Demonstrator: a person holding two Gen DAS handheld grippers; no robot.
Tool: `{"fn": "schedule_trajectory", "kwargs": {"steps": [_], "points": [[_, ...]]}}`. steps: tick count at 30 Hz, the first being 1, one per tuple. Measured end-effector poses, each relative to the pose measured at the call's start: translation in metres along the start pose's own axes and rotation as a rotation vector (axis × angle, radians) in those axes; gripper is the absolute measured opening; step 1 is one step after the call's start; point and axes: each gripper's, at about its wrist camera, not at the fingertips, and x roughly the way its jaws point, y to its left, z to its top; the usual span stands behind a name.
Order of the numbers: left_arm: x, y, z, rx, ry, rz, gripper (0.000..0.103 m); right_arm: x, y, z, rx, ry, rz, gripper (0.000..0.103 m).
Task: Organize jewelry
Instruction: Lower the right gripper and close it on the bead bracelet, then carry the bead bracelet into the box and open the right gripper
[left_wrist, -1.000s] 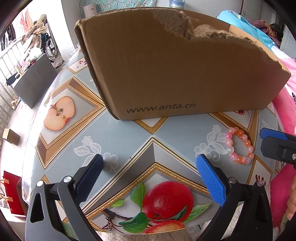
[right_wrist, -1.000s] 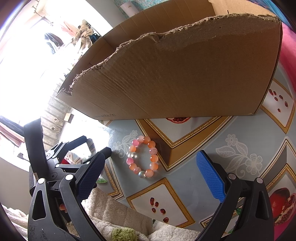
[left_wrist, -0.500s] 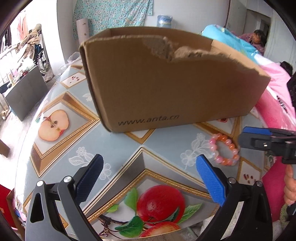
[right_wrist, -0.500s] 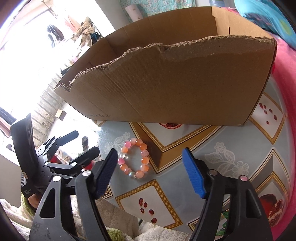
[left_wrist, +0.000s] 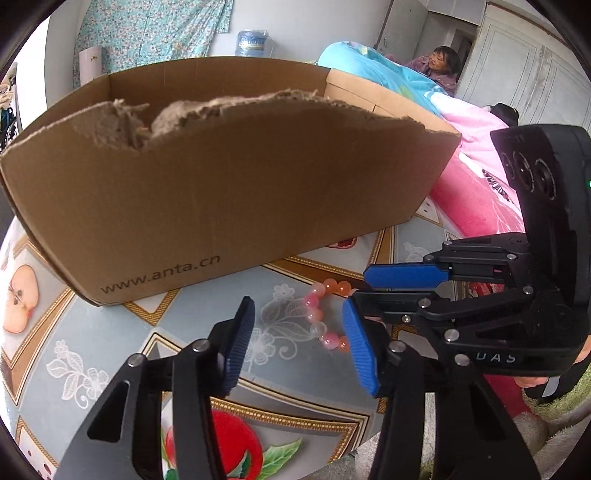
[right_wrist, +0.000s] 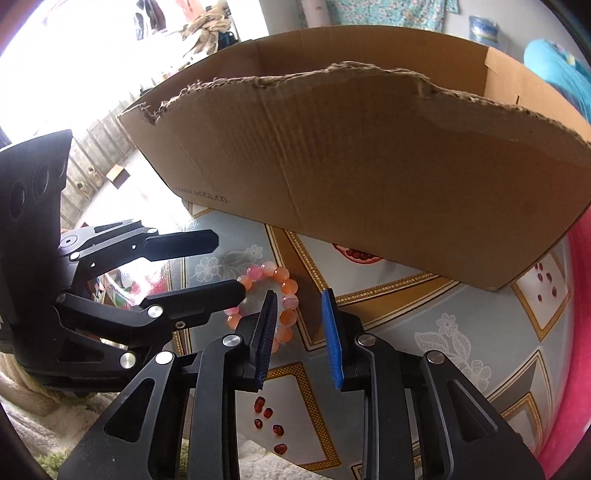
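A bracelet (left_wrist: 317, 314) of pink and orange beads lies flat on the fruit-patterned table (left_wrist: 110, 350), in front of a torn cardboard box (left_wrist: 221, 203). My left gripper (left_wrist: 299, 347) hovers over its left side, jaws closing, with a few beads near the right pad and untouched. My right gripper (right_wrist: 300, 326) comes in from the other side, jaws closing too, and the bracelet's (right_wrist: 282, 295) right arc sits in the gap beside the left pad, not pinched. Each gripper shows in the other's view: the right gripper (left_wrist: 364, 286) and the left gripper (right_wrist: 229, 264).
The box (right_wrist: 369, 184) stands open-topped just behind the bracelet, its inside hidden. Pink bedding (left_wrist: 472, 192) borders the table on the right, with a person (left_wrist: 439, 62) lying at the back. A fluffy towel (right_wrist: 29, 406) lies at the near table edge.
Both grippers have closed in on the bracelet from opposite sides and narrowed their jaws. The right gripper has rolled. The bracelet has stayed in place.
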Motion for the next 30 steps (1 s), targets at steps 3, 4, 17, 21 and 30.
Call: {"fn": "schedule_trajectory", "kwargs": {"steps": [3, 4, 17, 21, 30], "points": [[0.007, -0.002, 0.003, 0.019, 0.011, 0.0, 0.034, 0.001, 0.007, -0.002, -0.036, -0.001, -0.032, 0.018], [0.009, -0.004, 0.005, 0.032, 0.013, 0.007, 0.032, 0.001, 0.008, -0.002, -0.042, -0.002, -0.038, 0.016], [-0.011, -0.02, 0.008, 0.089, -0.031, 0.003, 0.009, -0.023, -0.001, -0.006, 0.012, -0.054, -0.01, 0.007], [-0.045, -0.026, 0.018, 0.084, -0.102, -0.073, 0.009, -0.059, -0.002, -0.006, 0.017, -0.109, 0.01, 0.007], [-0.104, -0.027, 0.068, 0.085, -0.308, -0.225, 0.009, -0.12, 0.005, 0.044, -0.053, -0.269, -0.005, 0.007]]}}
